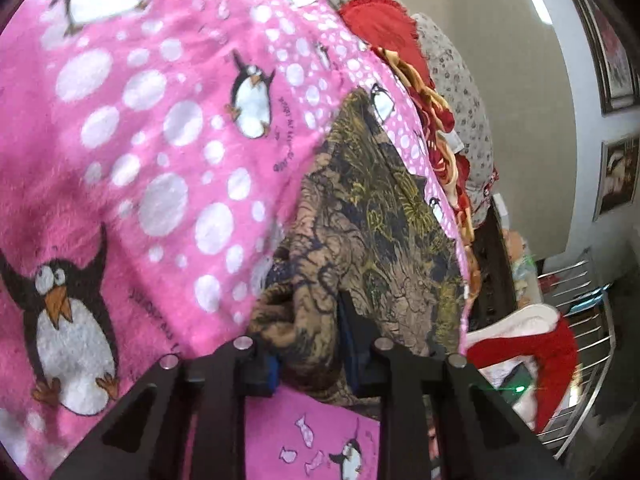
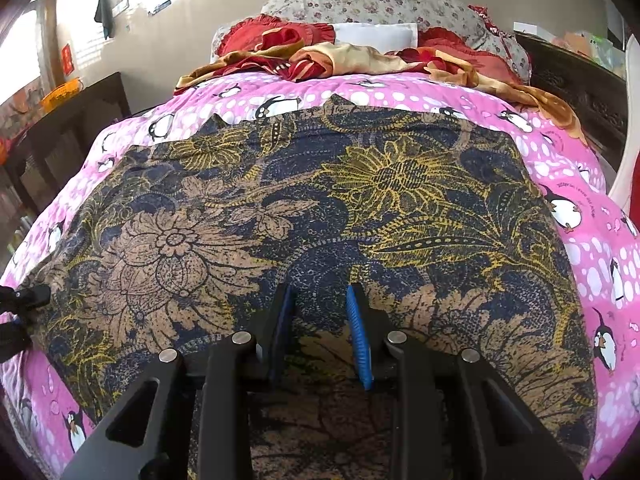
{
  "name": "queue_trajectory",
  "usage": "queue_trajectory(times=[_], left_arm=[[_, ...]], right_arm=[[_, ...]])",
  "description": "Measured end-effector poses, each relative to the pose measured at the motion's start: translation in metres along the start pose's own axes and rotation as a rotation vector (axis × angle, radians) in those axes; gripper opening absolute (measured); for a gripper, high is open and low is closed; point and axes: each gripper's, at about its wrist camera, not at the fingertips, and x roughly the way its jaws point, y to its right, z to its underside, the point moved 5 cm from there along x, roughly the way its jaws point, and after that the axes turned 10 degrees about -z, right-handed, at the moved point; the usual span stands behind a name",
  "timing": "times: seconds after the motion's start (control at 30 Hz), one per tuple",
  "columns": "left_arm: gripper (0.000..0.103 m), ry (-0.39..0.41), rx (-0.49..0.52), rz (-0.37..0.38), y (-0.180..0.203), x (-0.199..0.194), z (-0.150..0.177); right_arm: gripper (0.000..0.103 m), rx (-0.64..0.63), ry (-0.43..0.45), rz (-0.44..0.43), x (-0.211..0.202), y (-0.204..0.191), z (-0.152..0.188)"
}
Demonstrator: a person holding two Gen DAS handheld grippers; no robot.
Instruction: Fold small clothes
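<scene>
Now both grippers, left gripper [image 1: 314,344] and right gripper [image 2: 322,316], have jaws pinching the floral garment [image 2: 304,208] on the penguin bedspread [image 2: 580,208].

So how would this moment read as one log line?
left gripper: shut on floral cloth | right gripper: shut on floral cloth | pink penguin blanket underneath
</scene>
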Motion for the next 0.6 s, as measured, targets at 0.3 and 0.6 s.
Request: queue_trajectory(times=[0.3, 0.6], left_arm=[[0.013, 0.314, 0.433, -0.23, 0.062, -0.032, 0.022], [0.012, 0.467, 0.731, -0.128, 0.153, -0.046, 0.05]], right_arm=[[0.027, -0.018, -0.085, 0.023, -0.015, -0.017, -0.038], [0.054, -0.097, -0.284, -0.496, 0.026, -0.126, -0.153]])
